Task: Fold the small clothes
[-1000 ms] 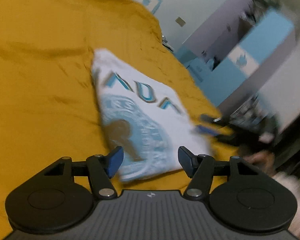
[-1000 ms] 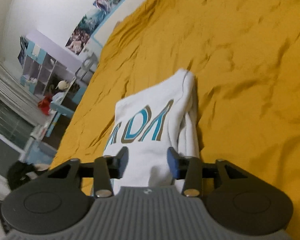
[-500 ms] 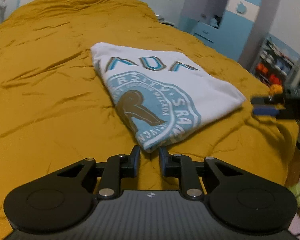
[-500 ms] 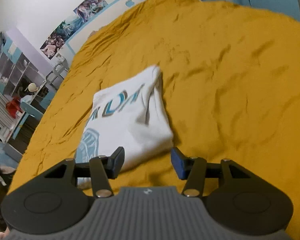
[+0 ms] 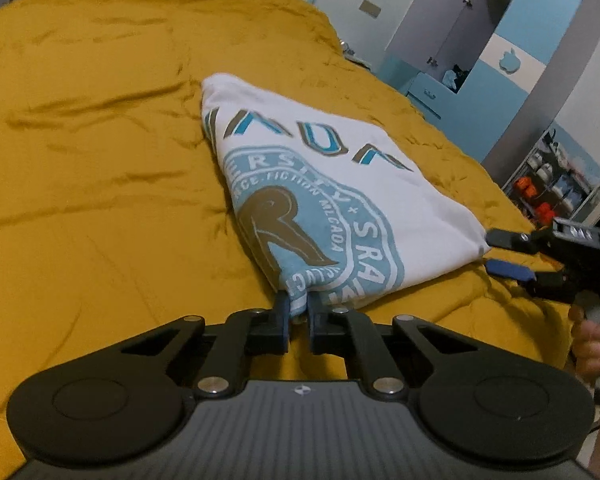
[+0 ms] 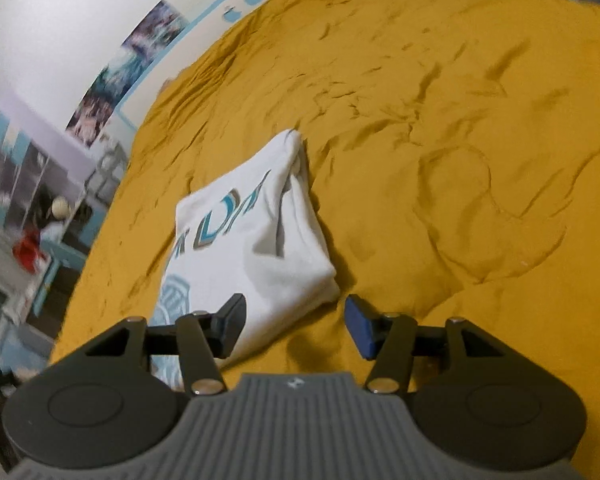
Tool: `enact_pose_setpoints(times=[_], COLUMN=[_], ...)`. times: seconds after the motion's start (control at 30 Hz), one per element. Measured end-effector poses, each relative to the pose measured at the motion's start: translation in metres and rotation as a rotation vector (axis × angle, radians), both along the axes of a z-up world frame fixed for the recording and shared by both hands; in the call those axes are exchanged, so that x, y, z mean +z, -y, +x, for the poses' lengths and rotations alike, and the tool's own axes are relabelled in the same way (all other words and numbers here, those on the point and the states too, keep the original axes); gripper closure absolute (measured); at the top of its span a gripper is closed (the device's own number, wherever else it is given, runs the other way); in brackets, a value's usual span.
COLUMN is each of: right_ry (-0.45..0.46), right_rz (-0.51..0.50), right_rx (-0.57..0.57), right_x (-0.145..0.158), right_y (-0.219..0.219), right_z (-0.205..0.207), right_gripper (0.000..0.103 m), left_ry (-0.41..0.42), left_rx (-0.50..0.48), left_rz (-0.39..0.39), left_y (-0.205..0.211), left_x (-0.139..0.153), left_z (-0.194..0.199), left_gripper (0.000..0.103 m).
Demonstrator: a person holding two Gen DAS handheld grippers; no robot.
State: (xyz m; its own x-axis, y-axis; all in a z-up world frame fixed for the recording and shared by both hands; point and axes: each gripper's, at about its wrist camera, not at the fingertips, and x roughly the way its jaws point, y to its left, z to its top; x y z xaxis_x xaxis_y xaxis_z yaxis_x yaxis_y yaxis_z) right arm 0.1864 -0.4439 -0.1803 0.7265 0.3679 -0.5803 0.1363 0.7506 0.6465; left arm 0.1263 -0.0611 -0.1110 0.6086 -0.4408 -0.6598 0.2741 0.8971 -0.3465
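Dim, warm indoor light is cast evenly over the bed, soft shadows are gathered in its creases, fisheye bending is seen at the edges, and the right wrist view's left side is smeared by blur.

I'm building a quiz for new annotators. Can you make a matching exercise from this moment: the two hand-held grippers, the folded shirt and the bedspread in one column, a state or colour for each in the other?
Things:
1. left hand-held gripper
2. right hand-held gripper
3. folded white T-shirt with blue-and-brown print
4. wrinkled bedspread

States or colours:
A. mustard yellow
B. open, fingers apart at the shirt's near corner
C. shut on the shirt's printed corner
D. white, lying on the bed

Pairs: 1-C, 2-B, 3-D, 4-A
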Motion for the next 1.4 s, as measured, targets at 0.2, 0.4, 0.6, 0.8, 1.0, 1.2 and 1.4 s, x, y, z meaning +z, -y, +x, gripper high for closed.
enact_pose_setpoints(times=[0.2,0.4,0.6,0.8,1.0,1.2,1.4], right_ry=[0.011,-0.055,0.153,0.223,0.099,0.077,0.151], right_rz=[-0.032,0.032,-0.145,-0.134,-0.189,-0.054,-0.102], right_rx=[-0.019,-0.036,-0.056,0.099,0.164,0.137,0.024], right_x=[0.006,-0.024,0.034,0.05,0.013,-0.002,0.018], right_y=[-0.006,0.004,0.008,-0.03,-0.053,-0.025,0.002], right_z=[0.004,0.008,-0.007,0.041,0.078,0.087,0.137], right_gripper=[0.101,0.103,0.069,0.068,0.07,0.076,0.042], left_ry=[0.05,-0.068,-0.057,-0.005,-0.107,-0.158,-0.075], left_rx=[-0.024,-0.052,-0.001,-0.003,-0.012,-0.018,0.043], left_rz=[0.166,0.169,0.081,-0.036,-0.046,-0.146,-0.195], left_y=[0.012,0.014,-0.013,-0.002,0.015,-0.009,-0.045], left_x=[0.021,-0.009,0.027,0.041,0.006,-0.003,0.015], left_z=[-0.007,0.001,-0.009,0.018,0.041,0.044,0.105], left_gripper=[0.098,0.098,0.098,0.097,0.09,0.089,0.067])
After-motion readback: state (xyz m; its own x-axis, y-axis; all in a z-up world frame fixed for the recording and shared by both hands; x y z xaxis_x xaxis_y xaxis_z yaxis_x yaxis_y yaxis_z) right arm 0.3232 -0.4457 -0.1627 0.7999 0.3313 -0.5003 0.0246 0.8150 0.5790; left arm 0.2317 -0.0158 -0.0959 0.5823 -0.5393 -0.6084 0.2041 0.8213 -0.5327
